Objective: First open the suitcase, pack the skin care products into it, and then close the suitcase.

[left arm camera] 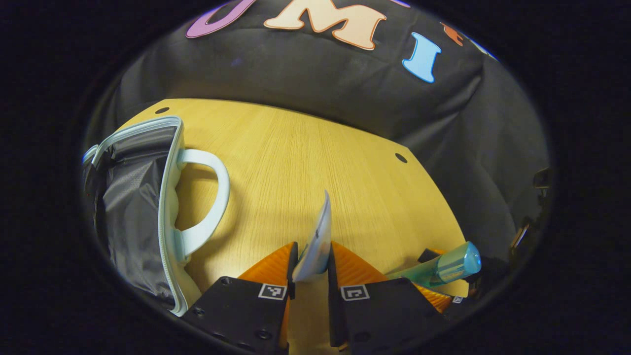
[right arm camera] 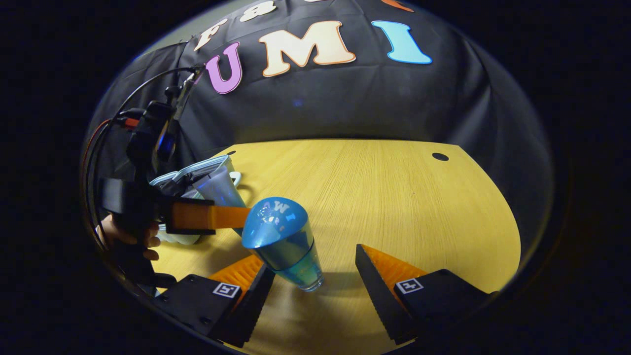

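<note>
The left gripper (left arm camera: 311, 264) is clenched on a flat pale tube (left arm camera: 316, 241), which stands up between its fingers; the open suitcase (left arm camera: 143, 207) lies on the wooden table (left arm camera: 296, 162) at about nine o'clock, dark lining showing and handle (left arm camera: 209, 197) toward the gripper. In the right gripper view, the right gripper (right arm camera: 315, 276) is spread wide, its fingers apart around a blue bottle (right arm camera: 283, 241) that leans near the left finger, while the left gripper (right arm camera: 231, 217) with its tube reaches in from nine o'clock.

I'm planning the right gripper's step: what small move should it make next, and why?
Probably shut the right gripper on the blue bottle: it stands on the table between the open fingers, ungripped. The left gripper already holds a tube near the open suitcase.
</note>
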